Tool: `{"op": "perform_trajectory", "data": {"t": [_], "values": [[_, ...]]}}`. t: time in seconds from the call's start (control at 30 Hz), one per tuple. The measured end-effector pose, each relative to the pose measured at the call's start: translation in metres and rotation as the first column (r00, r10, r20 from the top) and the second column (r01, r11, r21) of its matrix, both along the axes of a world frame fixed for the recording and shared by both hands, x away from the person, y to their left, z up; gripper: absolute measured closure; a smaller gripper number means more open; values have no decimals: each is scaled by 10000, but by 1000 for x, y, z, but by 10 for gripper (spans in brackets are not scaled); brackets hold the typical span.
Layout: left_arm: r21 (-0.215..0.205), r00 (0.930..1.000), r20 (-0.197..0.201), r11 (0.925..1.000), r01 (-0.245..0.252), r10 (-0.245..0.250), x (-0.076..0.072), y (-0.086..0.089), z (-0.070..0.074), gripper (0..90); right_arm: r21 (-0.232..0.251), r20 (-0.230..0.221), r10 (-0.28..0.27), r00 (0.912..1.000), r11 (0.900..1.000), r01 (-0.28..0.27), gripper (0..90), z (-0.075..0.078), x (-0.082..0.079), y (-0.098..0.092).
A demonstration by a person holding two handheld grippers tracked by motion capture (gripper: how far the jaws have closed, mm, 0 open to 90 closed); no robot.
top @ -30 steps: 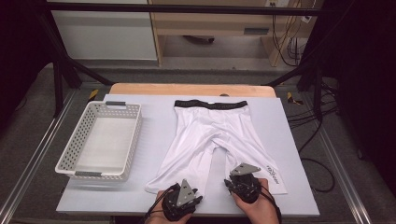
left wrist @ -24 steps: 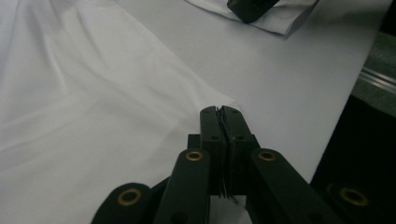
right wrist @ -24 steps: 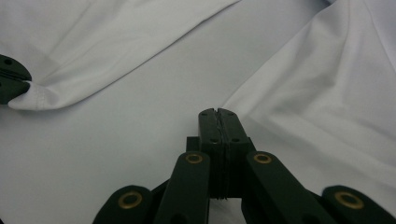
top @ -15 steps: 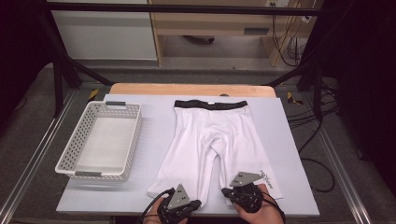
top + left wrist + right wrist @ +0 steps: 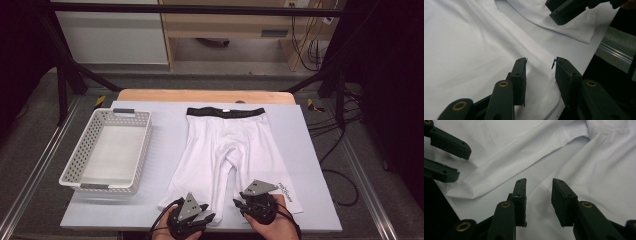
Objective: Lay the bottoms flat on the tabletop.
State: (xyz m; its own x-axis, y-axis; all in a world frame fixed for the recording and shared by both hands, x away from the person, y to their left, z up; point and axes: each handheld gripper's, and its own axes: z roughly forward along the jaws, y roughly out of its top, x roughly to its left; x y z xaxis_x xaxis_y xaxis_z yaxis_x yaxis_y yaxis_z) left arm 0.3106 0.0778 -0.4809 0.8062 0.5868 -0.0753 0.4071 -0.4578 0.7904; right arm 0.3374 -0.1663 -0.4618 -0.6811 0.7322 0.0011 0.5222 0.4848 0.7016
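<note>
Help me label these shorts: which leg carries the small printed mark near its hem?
The leg beside the right gripper: small dark print sits near its hem on the white shorts. The leg by the left gripper is plain.

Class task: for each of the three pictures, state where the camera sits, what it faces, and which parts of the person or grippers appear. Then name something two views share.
High view: above the near table edge, looking forward and down on white shorts, basket, both hands.
Left gripper view: on the left gripper, jaws apart over a shorts leg; the other gripper beyond.
Right gripper view: on the right gripper, jaws apart over fabric.
Shared: both gripper views show the shorts.
</note>
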Motion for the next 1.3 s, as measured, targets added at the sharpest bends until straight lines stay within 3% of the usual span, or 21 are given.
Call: {"op": "perform_trajectory", "data": {"t": [0.17,0.37,0.57,0.8,1.03,1.2,1.3], "values": [[138,9999,-70,9998,-111,112,5,-4,-5,595,-151,-143,-459,9988,9988,457,627,-4,4,-2],[233,9998,130,9996,-183,180,6,-9,-8,631,-481,-408,-328,9986,9984,309,603,-10,6,6],[238,9995,196,9994,-263,258,8,-8,-8,712,-440,-423,-271,9987,9987,252,572,-12,5,9],[200,9998,179,9997,-135,132,13,-5,-9,837,-734,-296,-226,9993,9971,204,871,-10,4,13],[95,10000,89,10000,7,-8,14,-3,-9,900,-711,-338,-142,9993,9974,118,896,-10,5,12],[-324,9983,-503,9991,283,-299,9,-1,-8,900,-517,-502,217,9985,9984,-243,897,-7,-1,10],[-132,9984,-326,9989,460,-464,2,-6,-8,900,-486,-561,447,9974,9977,-474,896,-8,-4,9]]}}
